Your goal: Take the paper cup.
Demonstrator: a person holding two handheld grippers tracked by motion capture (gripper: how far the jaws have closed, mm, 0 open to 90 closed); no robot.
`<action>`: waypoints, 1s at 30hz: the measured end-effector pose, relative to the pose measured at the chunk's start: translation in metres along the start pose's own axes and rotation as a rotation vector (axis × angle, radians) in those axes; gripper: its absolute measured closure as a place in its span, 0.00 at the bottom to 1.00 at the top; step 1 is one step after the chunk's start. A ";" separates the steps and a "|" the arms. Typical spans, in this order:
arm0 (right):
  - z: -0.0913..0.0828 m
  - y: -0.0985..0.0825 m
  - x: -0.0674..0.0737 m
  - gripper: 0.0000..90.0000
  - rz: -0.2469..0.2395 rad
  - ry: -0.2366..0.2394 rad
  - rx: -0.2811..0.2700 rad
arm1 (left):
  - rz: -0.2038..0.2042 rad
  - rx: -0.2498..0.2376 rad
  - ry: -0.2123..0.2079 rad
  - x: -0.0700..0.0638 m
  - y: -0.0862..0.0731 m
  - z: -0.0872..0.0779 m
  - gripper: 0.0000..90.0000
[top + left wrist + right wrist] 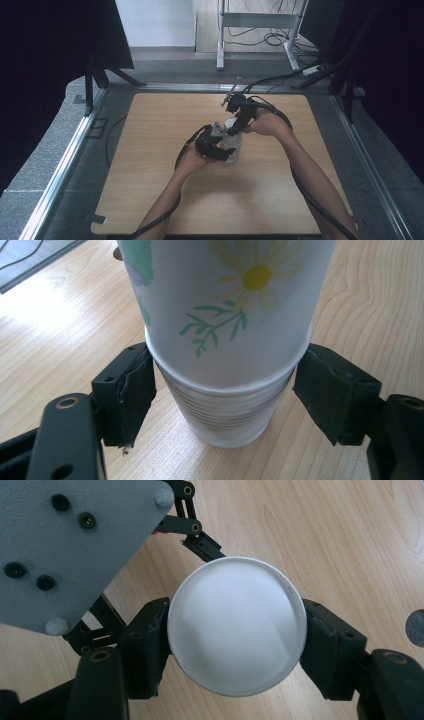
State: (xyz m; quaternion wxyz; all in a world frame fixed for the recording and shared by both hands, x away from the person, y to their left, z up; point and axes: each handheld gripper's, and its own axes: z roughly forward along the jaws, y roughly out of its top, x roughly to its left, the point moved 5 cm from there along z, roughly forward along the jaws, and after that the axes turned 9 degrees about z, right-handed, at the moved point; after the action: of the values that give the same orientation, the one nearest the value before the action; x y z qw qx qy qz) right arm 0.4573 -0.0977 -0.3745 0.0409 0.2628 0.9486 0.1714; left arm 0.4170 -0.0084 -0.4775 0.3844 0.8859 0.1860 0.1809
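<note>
Two paper cups stand nested upside down near the middle of the wooden table (pixel 165 200): a flowered cup (pixel 227 305) sits over a ribbed white cup (pixel 227 415) whose base rests on the wood. The left gripper (pixel 220 145) comes in level from the side, its two jaws closed on the stack right at the flowered cup's rim, pads pressing the cup walls on either side. The right gripper (pixel 239 122) reaches down from above, and its two jaws are clamped on the round white bottom of the flowered cup, one pad on each side. Two hands, two grippers, two trailing cables (pixel 310 200). Bare wood lies open all round the stack, with the table's edges well away on every side. Beyond the wood runs a grey carpeted surround with metal rails (pixel 60 170), black curtains on both flanks, and at the far end a white table frame (pixel 257 22) with loose wires on the floor.
</note>
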 end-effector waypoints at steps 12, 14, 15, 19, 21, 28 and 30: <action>-0.008 0.003 0.000 0.39 -0.004 0.008 0.017 | 0.012 0.001 0.001 -0.001 0.000 0.000 0.28; -0.012 0.004 0.000 0.39 -0.002 0.013 0.011 | 0.013 0.001 0.001 -0.001 0.000 0.000 0.28; -0.013 0.004 0.000 0.39 -0.003 0.013 0.011 | 0.013 0.002 0.000 -0.001 0.000 0.000 0.28; -0.017 0.006 0.000 0.39 -0.004 0.017 0.008 | 0.012 0.003 0.000 0.000 0.000 0.000 0.28; -0.019 0.006 0.000 0.39 -0.006 0.016 0.006 | 0.010 0.001 0.001 0.000 0.000 0.000 0.28; -0.028 0.007 0.001 0.39 -0.003 0.018 -0.013 | -0.011 -0.002 -0.015 0.000 -0.002 0.000 0.26; -0.032 0.007 0.001 0.39 -0.008 0.018 -0.018 | -0.018 -0.008 -0.019 0.001 -0.002 0.001 0.25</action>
State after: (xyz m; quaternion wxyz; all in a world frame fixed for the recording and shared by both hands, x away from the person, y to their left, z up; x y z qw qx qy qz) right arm 0.4546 -0.1013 -0.3423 0.0354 0.2569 0.9485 0.1822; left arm 0.4178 -0.0071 -0.4797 0.3914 0.8844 0.1897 0.1695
